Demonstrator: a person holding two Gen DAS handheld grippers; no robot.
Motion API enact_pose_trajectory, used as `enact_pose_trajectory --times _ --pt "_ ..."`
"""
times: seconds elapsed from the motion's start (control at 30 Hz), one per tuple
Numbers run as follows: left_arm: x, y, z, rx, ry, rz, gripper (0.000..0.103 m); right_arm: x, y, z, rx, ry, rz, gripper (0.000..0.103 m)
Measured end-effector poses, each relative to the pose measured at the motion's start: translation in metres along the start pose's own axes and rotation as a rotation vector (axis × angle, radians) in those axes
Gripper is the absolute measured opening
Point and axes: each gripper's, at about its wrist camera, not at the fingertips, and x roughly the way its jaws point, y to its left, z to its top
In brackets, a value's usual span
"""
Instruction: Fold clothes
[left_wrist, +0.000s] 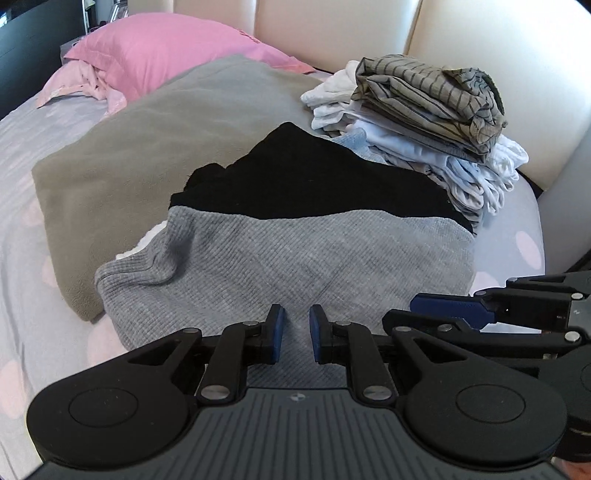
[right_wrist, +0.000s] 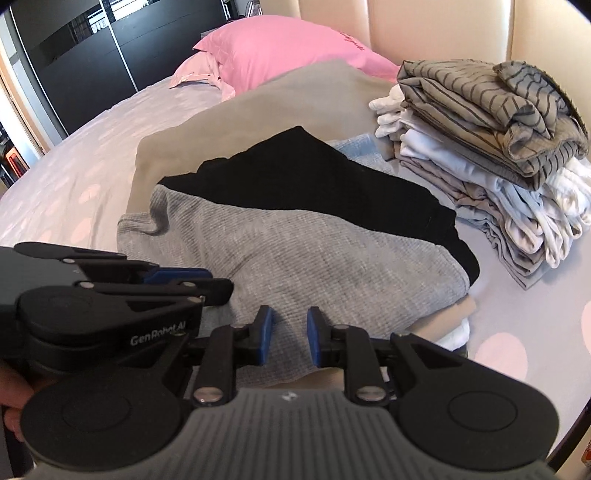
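While both claws hover slightly parted over grey knit (left_wrist: 288, 258), "GenRobot.AI" printed on left claw (right_wrist: 207, 275), right claw (right_wrist: 289, 336)

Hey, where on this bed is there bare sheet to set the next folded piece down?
Bare sheet left of the olive blanket; a smaller patch right of the grey and black garment. Crowded by the folded stack.

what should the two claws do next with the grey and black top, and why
Probably lower both claws onto the near hem and pinch it. The left claw and right claw are open, holding nothing, side by side over the near edge of the grey and black top. It lies bunched on the bed, while the pile of folded clothes sits beyond to the right.
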Motion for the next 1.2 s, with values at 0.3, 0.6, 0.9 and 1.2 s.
enact_pose_trajectory --times 0.3,0.6,0.9,1.2 --pt "-0.047 0.003 -0.021 -0.088 -0.115 0.046 0.024 -0.028 0.018 -0.006 -0.032 -0.077 -0.069 0.03" --pt "-0.108 -0.01 -0.059 -0.065 -0.267 0.153 0.046 -0.083 0.035 -0.04 -0.063 -0.176 -0.134 0.039" --pt "-0.136 -0.037 -0.091 -0.019 -0.336 0.246 0.058 -0.122 0.029 -0.081 0.031 -0.278 -0.141 0.044" --pt "-0.146 -0.052 -0.107 -0.031 -0.389 0.34 0.066 -0.128 0.033 -0.097 0.062 -0.307 -0.169 0.051"
